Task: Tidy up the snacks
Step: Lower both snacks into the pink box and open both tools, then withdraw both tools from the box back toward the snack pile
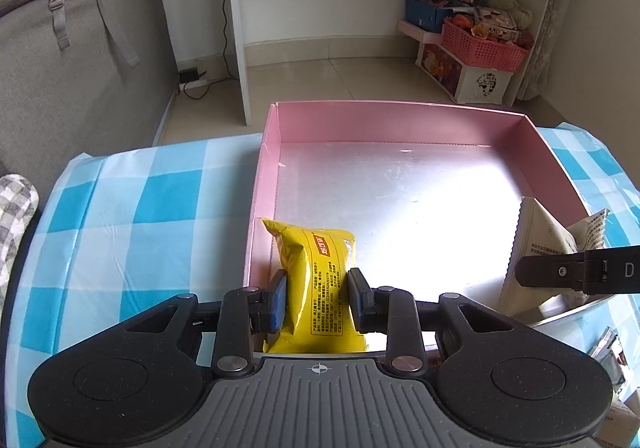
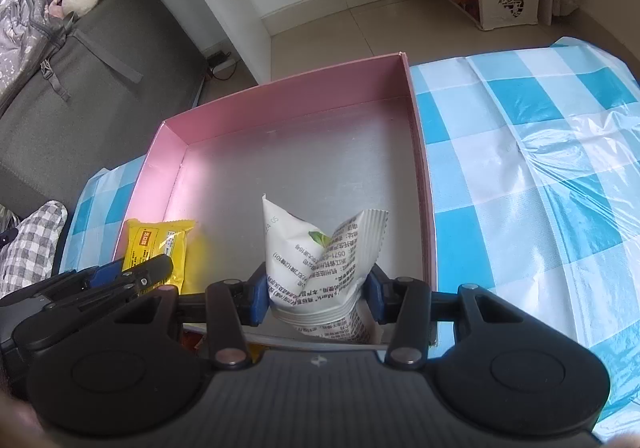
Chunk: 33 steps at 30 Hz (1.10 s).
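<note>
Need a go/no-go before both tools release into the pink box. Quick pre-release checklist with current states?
1. Left tool clamped on the yellow packet: ok, pads press both sides.
2. Right tool clamped on the white packet: ok, packet pinched and crumpled between the pads.
3. Yellow packet inside the pink box: ok, near the left wall.
4. White packet inside the box: ok, near the right wall.
5. Box floor ahead of both packets free: ok, bare silver bottom.
6. Packets resting on the floor or held above it: cannot tell.
</note>
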Each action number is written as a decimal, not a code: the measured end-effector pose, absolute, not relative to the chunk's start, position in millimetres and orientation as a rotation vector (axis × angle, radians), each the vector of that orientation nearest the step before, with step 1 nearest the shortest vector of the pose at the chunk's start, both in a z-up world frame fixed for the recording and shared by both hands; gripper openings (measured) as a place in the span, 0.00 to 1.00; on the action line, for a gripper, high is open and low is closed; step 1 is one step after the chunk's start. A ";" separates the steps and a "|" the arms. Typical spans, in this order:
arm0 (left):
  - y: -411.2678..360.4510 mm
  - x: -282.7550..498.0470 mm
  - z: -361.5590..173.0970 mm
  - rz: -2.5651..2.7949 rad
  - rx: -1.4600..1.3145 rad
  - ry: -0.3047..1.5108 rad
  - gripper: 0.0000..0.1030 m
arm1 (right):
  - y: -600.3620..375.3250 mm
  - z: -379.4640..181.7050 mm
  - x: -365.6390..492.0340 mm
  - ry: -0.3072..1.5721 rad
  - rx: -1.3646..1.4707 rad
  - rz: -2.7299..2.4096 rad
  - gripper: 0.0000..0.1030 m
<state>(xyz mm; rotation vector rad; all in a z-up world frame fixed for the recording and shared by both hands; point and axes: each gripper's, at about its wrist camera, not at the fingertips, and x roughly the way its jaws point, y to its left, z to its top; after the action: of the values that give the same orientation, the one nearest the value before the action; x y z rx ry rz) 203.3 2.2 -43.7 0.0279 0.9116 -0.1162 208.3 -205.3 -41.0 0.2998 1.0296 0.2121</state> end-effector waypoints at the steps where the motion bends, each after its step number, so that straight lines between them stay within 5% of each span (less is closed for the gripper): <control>1: 4.7 200.9 -43.6 -0.115 0.019 0.918 0.28 | -204.4 -40.8 207.5 1.031 0.300 0.215 0.42; 12: 10.4 190.9 -41.2 -0.099 0.014 0.953 0.32 | -203.5 -30.6 203.3 0.997 0.324 0.235 0.51; 15: 8.1 187.9 -35.3 -0.105 0.017 0.932 0.43 | -207.3 -20.1 197.3 0.960 0.335 0.241 0.67; 17: 5.3 181.5 -27.8 -0.116 0.015 0.905 0.58 | -210.4 -12.9 192.1 0.936 0.328 0.229 0.73; 23: -1.8 159.3 -7.8 -0.135 0.029 0.866 0.80 | -218.0 1.9 174.0 0.904 0.312 0.195 0.86; 33: -3.7 106.9 10.0 -0.126 0.055 0.843 0.95 | -217.2 13.3 140.8 0.875 0.216 0.184 0.98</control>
<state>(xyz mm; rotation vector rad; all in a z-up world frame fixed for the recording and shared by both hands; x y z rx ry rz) 106.9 -3.7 10.0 0.0553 0.8427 -0.1255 140.8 -217.2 13.3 0.2157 0.8752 0.1835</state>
